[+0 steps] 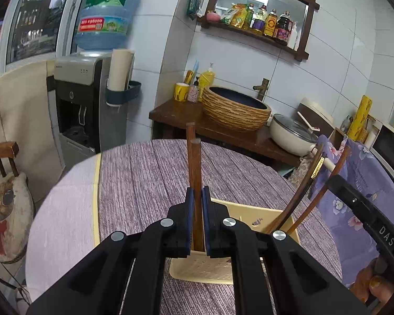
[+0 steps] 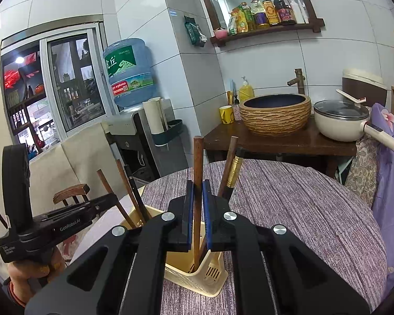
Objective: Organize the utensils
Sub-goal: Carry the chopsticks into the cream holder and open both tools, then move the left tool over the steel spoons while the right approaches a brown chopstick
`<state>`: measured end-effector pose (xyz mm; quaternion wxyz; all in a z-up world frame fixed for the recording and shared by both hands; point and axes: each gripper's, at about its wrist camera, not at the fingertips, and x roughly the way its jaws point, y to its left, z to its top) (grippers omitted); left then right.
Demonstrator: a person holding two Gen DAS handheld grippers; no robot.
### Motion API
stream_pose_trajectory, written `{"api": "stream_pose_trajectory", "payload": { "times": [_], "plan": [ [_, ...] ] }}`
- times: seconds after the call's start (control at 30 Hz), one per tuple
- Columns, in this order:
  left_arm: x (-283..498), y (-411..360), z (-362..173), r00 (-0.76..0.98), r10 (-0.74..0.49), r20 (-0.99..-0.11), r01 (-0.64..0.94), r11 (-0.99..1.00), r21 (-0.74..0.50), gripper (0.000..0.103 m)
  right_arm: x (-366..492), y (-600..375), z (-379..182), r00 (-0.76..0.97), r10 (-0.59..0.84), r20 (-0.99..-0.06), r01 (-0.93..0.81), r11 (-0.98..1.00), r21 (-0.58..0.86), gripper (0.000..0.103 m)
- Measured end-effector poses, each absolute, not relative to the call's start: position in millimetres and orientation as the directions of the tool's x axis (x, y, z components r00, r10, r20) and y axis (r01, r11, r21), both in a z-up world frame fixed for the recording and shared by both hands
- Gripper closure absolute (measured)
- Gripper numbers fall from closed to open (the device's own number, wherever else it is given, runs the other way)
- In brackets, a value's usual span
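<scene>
Left wrist view rides its tool [image 1: 196,197], tilted down across the counter [image 1: 149,173], close over the cream holder [image 1: 249,212]. Right wrist view sits on its tool [image 2: 196,191], just as near. Both face the basin [image 2: 275,113] wall, sharing holder [image 2: 194,275] and water bottle [image 1: 107,13].

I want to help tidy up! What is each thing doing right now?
Left gripper: shut on brown chopsticks, upright.
Right gripper: shut on one brown chopstick, upright, lower end inside the holder.
Cream utensil holder: standing on table, chopsticks leaning inside.
Pot: lid on.
</scene>
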<state>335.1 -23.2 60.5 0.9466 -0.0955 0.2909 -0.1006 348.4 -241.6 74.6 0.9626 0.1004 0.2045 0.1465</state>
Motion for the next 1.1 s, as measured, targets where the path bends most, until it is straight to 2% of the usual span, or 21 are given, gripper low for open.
{"api": "stream_pose_trajectory", "payload": {
  "times": [0.07, 0.13, 0.2, 0.27, 0.33, 0.4, 0.53, 0.63, 0.87, 1.1],
  "plan": [
    [336, -22, 58, 0.8, -0.26, -0.541, 0.14, 0.957, -0.253, 0.095, 349, -242, 72, 0.872, 0.321, -0.37, -0.237, 0.938, 0.254, 0.095],
    [333, -23, 58, 0.809, -0.248, -0.533, 0.137, 0.961, -0.24, 0.088, 348, -244, 71, 0.875, 0.32, -0.363, -0.232, 0.936, 0.266, 0.095],
    [327, -23, 58, 0.818, -0.246, -0.521, 0.137, 0.961, -0.239, 0.06, 344, -245, 70, 0.88, 0.313, -0.357, -0.227, 0.938, 0.264, 0.094],
    [317, -21, 60, 0.827, -0.249, -0.504, 0.138, 0.959, -0.249, 0.046, 338, -248, 70, 0.888, 0.301, -0.348, -0.218, 0.941, 0.258, 0.088],
    [307, -21, 59, 0.833, -0.249, -0.493, 0.144, 0.96, -0.241, 0.038, 327, -252, 69, 0.897, 0.286, -0.337, -0.208, 0.946, 0.248, 0.071],
    [294, -24, 56, 0.836, -0.241, -0.492, 0.151, 0.965, -0.216, 0.027, 316, -255, 67, 0.902, 0.266, -0.339, -0.192, 0.952, 0.237, 0.064],
    [272, -30, 37, 0.816, -0.219, -0.535, 0.163, 0.975, -0.151, 0.025, 299, -258, 51, 0.889, 0.215, -0.405, -0.149, 0.971, 0.188, 0.062],
    [257, -34, 16, 0.784, -0.211, -0.584, 0.17, 0.978, -0.125, 0.025, 290, -262, 24, 0.848, 0.184, -0.497, -0.114, 0.979, 0.167, 0.062],
    [233, -39, -40, 0.689, -0.197, -0.697, 0.154, 0.98, -0.125, 0.025, 278, -268, -47, 0.729, 0.181, -0.66, -0.048, 0.976, 0.215, 0.062],
    [214, -47, -73, 0.628, -0.192, -0.754, 0.156, 0.98, -0.12, 0.026, 261, -268, -81, 0.693, 0.193, -0.695, -0.012, 0.966, 0.257, 0.062]
  ]
}}
